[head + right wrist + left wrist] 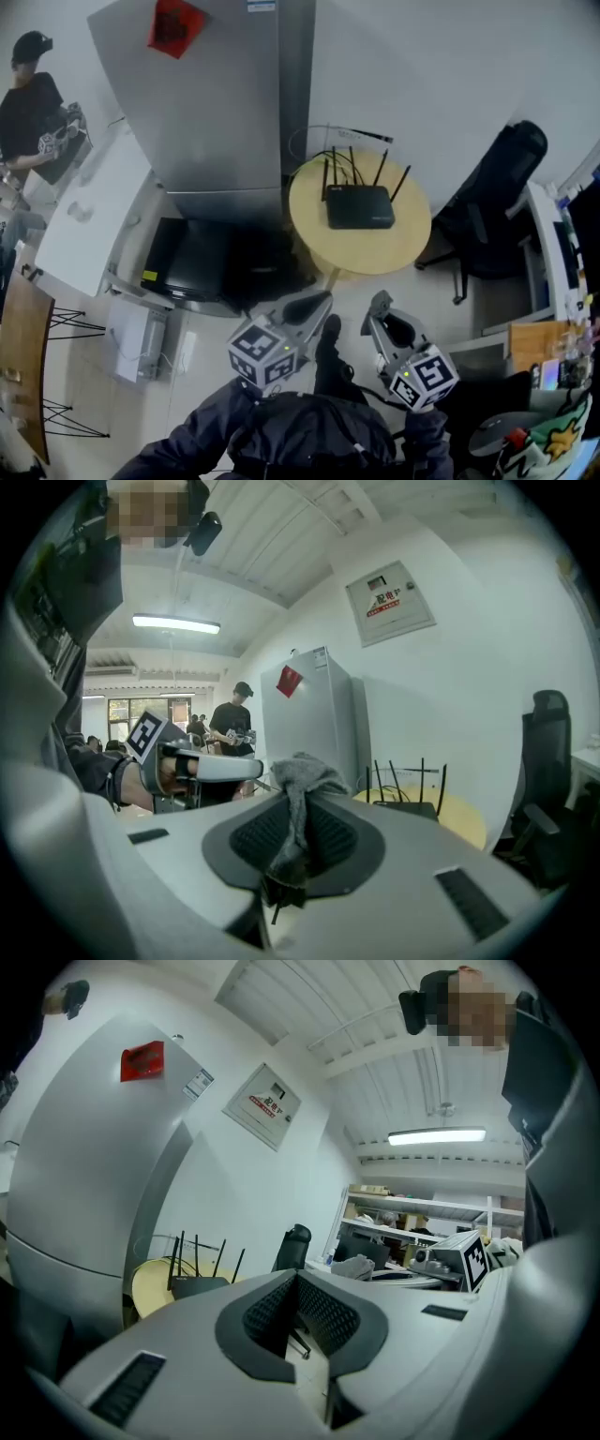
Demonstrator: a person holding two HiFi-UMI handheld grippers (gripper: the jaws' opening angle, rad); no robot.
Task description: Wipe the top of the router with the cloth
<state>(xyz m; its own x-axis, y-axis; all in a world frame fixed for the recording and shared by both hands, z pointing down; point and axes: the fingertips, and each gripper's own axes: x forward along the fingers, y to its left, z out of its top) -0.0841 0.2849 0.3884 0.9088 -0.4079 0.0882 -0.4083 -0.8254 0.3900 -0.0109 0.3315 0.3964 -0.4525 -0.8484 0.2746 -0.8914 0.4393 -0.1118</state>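
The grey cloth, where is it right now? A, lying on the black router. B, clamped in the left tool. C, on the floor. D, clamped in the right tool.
D: the right gripper view shows the grey cloth pinched between the closed jaws of the right tool; the left tool is closed on nothing, and the top of the black router is bare.

Right gripper (pixel 297 806): jaws clamped on crumpled grey fabric cloth (pixel 305 774). Black antennaed plastic router (pixel 405 809), round yellow counter (pixel 465 825): 4 o'clock.
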